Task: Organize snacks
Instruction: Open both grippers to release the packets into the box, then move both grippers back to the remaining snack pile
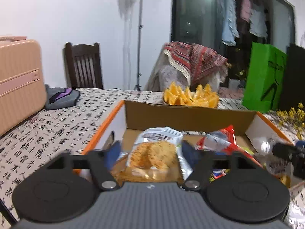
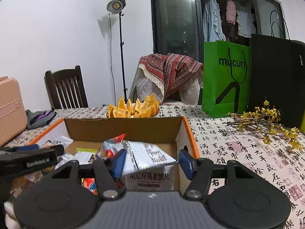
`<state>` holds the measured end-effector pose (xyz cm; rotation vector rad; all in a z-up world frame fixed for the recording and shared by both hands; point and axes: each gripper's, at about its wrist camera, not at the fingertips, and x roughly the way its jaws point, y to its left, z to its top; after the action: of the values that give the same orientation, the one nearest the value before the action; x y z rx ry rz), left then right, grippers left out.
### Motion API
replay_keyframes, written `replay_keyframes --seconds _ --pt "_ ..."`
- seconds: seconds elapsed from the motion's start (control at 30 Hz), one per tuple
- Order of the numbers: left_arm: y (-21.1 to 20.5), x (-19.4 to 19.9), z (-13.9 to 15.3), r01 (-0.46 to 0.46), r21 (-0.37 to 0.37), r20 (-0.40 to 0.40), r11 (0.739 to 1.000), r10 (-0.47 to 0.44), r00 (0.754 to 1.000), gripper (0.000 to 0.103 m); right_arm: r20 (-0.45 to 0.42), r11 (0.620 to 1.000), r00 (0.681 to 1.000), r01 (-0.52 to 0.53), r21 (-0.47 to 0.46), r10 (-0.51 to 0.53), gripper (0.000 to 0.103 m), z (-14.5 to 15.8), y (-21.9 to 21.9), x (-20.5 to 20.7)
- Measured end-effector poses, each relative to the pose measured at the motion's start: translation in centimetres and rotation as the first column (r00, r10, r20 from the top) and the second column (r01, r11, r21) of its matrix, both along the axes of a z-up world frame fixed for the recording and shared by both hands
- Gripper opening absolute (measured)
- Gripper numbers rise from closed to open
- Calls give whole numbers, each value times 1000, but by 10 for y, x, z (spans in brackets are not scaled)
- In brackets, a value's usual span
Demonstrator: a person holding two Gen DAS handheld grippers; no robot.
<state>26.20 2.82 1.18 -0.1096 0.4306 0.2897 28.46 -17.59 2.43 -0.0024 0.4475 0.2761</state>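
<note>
Snack packets (image 2: 150, 156) fill box (image 2: 122, 127) before oranges (image 2: 133, 107).

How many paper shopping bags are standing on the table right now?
2. The green bag stands at the far edge, right of the orange slices. The black bag stands right beside it, further right. Others may be out of view.

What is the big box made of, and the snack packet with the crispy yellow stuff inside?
The box looks like brown cardboard: matte, with a raw folded flap, and glossy white and orange outer sides. The snack packet looks like thin shiny plastic film, crinkled, with a clear window showing the crisps; it might be foil-lined.
</note>
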Motion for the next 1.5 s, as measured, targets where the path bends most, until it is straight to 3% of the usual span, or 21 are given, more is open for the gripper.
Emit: replay_keyframes --seconds 0.03,0.1,0.23,1.07,1.33,1.5 --pt "1 -2 1 -10 -2 11 1000 10 1000 93 -11 1000 1000 3 -4 -3 70 1 0 -1" --pt "2 -5 4 -24 -5 36 1000 25 999 103 -4 1000 1000 5 7 -5 94 4 -2 -6" --pt "3 -8 7 -37 -10 59 999 38 998 103 9 1000 1000 20 2 -20 103 8 -3 -9" --pt "6 -14 9 -80 -31 65 996 82 995 103 -11 999 1000 20 -41 -20 103 8 2 -15" --pt "11 -38 28 -93 -84 84 992 100 991 103 -2 1000 1000 14 -21 -14 103 8 -3 -18" --pt "16 -60 38 -96 -130 67 987 105 992 103 45 998 997 -60 24 59 103 19 -9 -33"
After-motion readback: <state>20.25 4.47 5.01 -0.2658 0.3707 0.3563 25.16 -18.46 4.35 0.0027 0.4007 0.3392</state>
